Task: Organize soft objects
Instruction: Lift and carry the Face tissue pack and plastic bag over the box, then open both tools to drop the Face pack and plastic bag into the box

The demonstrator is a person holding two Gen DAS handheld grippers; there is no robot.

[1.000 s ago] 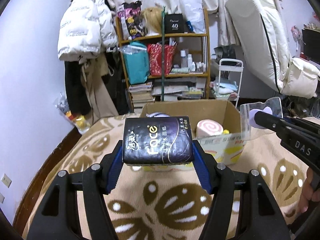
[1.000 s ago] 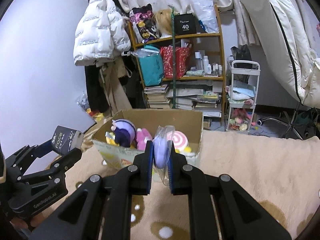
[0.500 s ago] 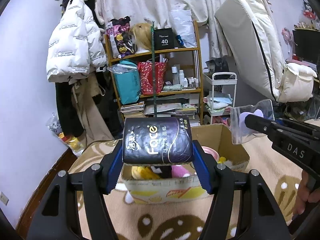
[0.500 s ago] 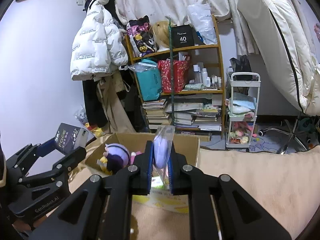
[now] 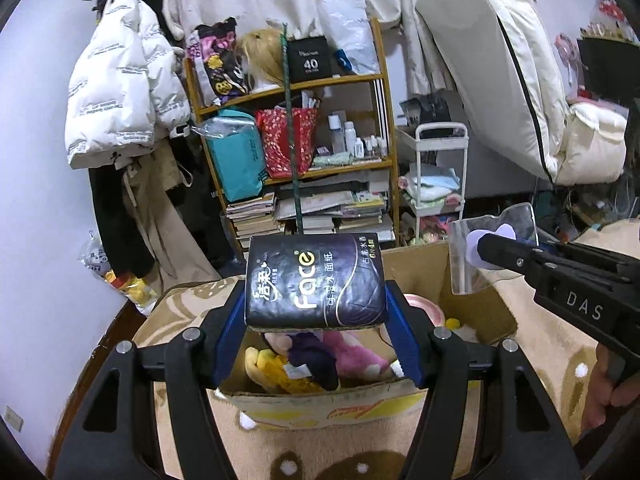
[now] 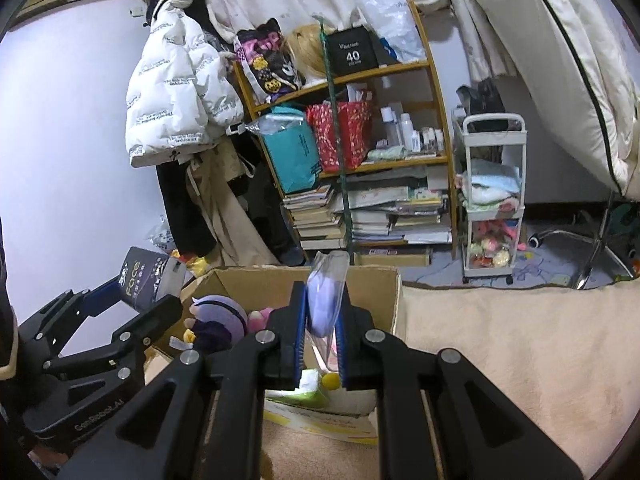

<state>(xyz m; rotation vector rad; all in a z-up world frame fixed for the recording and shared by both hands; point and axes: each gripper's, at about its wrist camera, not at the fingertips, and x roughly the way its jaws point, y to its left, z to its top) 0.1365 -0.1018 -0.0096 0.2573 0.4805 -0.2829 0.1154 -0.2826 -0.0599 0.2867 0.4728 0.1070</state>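
Observation:
My left gripper [image 5: 316,320] is shut on a dark purple tissue pack [image 5: 315,280] printed "Face", held just above the near left part of an open cardboard box [image 5: 472,304]. The box holds plush toys: a purple one [image 6: 218,316], a pink one [image 5: 352,356] and a yellow one [image 5: 272,372]. My right gripper [image 6: 320,320] is shut on a clear plastic packet with a lilac soft item [image 6: 324,300] inside, held over the box's right side. In the right wrist view the left gripper [image 6: 152,292] and its tissue pack [image 6: 146,282] show at the left.
The box sits on a beige patterned blanket [image 5: 532,320]. Behind stand a wooden shelf [image 5: 296,152] full of books and bags, a white trolley [image 6: 494,200], hanging coats [image 5: 120,100] on the left and a leaning white mattress [image 5: 500,60]. A hand [image 5: 612,384] grips the right tool.
Both grippers have moved forward over the box with their loads. The box now lies closer and lower in both views, its plush toys showing under the tissue pack.

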